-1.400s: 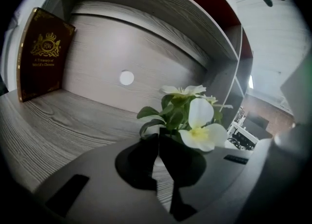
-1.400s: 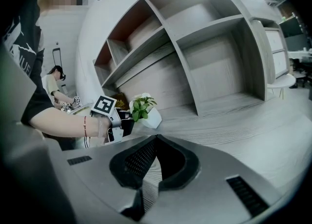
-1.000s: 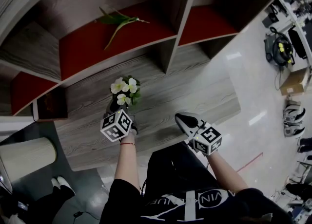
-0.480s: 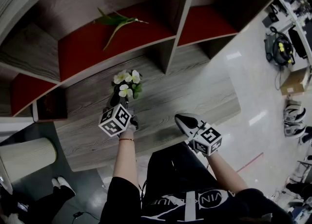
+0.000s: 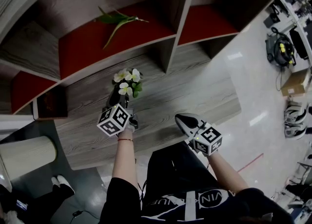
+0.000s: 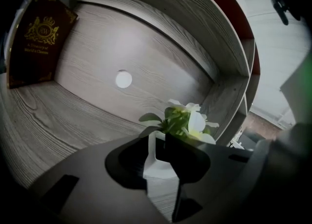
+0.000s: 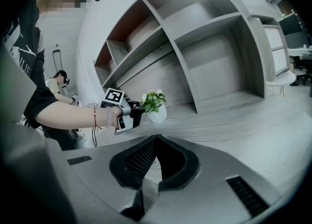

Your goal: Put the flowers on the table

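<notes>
Left gripper [image 6: 157, 140] released, flowers [image 6: 187, 121] down on the table [image 5: 195, 91].
Your left jaws have just been opening. They stand apart with the white vase [image 6: 155, 163] between them, and the pads look clear of it. The vase sits upright on the wood top, in front of the shelf unit [image 5: 165, 47]. Right gripper [image 7: 155, 138] is closed on nothing, off to the side. Placement looks done. What's left, I'd say: back the left gripper out without tipping the vase.
</notes>
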Demonstrator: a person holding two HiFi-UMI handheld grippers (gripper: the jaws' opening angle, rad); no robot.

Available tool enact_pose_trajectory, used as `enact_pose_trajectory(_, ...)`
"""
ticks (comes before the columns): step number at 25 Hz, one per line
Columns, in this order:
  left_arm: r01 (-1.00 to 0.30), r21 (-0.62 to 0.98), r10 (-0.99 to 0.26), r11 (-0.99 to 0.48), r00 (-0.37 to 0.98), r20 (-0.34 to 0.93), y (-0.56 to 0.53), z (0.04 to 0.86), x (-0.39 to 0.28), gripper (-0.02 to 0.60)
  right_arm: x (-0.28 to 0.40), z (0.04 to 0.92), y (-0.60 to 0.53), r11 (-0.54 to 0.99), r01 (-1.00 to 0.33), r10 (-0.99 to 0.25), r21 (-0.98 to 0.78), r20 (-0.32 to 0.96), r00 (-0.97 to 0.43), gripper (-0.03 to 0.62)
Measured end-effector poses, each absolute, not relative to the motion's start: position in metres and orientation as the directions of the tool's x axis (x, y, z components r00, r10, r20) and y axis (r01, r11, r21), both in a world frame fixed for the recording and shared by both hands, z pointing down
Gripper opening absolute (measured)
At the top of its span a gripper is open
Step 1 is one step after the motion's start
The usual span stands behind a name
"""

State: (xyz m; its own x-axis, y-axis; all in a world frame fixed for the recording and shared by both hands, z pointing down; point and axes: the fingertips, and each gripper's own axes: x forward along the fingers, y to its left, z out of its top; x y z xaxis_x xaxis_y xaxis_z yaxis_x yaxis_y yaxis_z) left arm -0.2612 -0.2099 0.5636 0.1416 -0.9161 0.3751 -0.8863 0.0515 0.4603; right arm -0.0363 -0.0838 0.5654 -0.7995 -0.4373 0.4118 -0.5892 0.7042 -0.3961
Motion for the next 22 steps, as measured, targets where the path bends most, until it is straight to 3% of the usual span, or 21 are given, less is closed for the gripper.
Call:
enact_pose_trajectory(6,-0.869,0.491,-0.922,0.06,0.14,0.362,-0.198,0.558,-0.265,0.12,-0.04,0.566,-0.083,0.717,-0.572,-0.419,-0.397,0.41,-0.81,0.011)
enact_pose_trajectory(17,-0.869,0.488,-0.898,0.085,0.145,0.415,-0.158,0.566,-0.265,0.117,-0.048,0.557,-0.086,0.738,-0.546,-0.407,-0.395,0.385,-0.828,0.011)
enact_pose_trajectory(22,-0.875,0.479,-0.896,0.072,0.154,0.416,-0.139,0.563,-0.262,0.022,-0.049,0.547,-0.093,0.75,-0.549,-0.422,-0.369,0.372,-0.827,0.011)
